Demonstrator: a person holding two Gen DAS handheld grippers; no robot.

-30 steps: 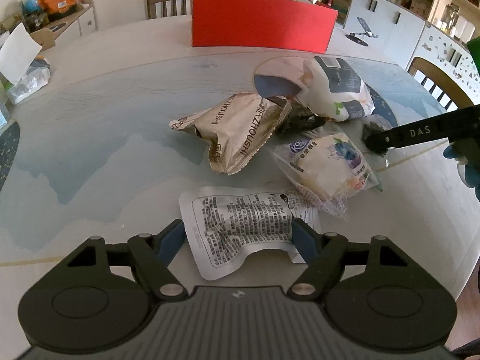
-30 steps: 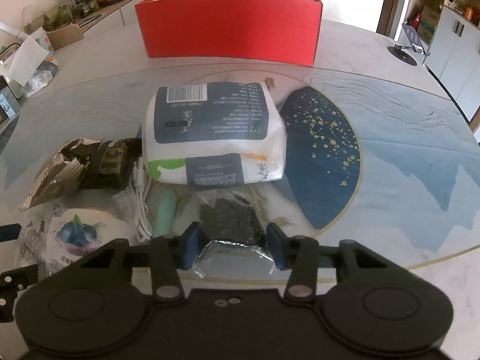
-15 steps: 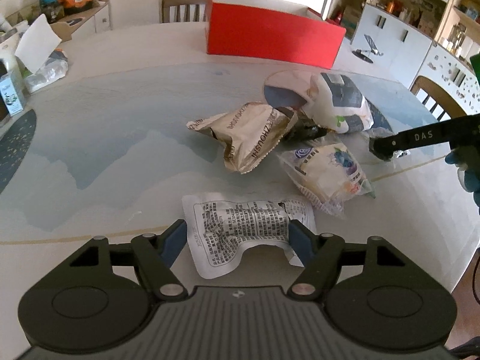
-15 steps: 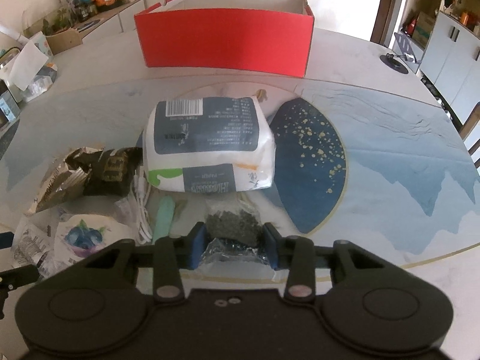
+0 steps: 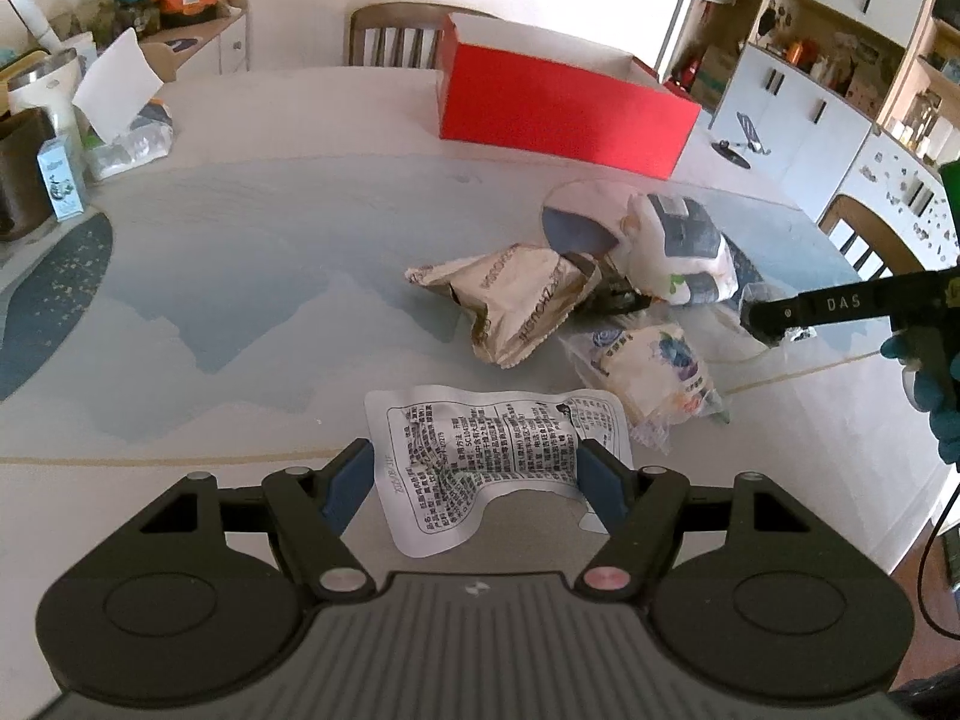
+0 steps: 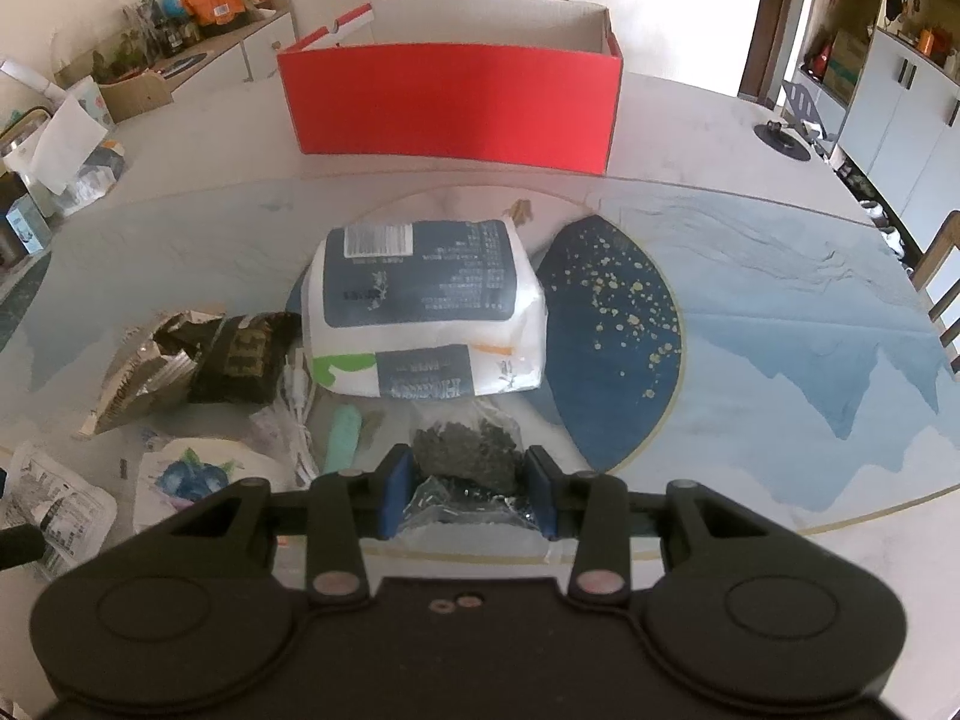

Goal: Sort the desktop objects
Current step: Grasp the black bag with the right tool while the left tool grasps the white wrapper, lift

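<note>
— What have you got on the left side?

— My left gripper [image 5: 474,480] has its blue pads pressed against the two sides of a flat white pouch [image 5: 492,450] printed with black text, so I read it as clamped on that. The pouch sits by the table's [image 5: 240,276] near edge.

— And moving right from there?

— Toward the middle of the table lies a crumpled tan snack bag [image 5: 522,306], torn open, with a dark packet [image 6: 240,357] touching its open end. Nearer the edge is a blueberry-print bag [image 5: 654,366], and beside that, in the right wrist view, a white cable [image 6: 297,396] and a mint-green stick [image 6: 342,441]. Just beyond them is a big white and navy pack [image 6: 420,312], barcode up.

— And the right hand?

— My right gripper [image 6: 465,489] has its fingers closed onto a clear bag of dark bits [image 6: 465,450], just in front of the navy pack and near the table's front edge. From the left wrist view I can't tell whether the bag is off the surface.

— The box?

— A red box [image 6: 456,105], open on top, stands at the far edge.
</note>
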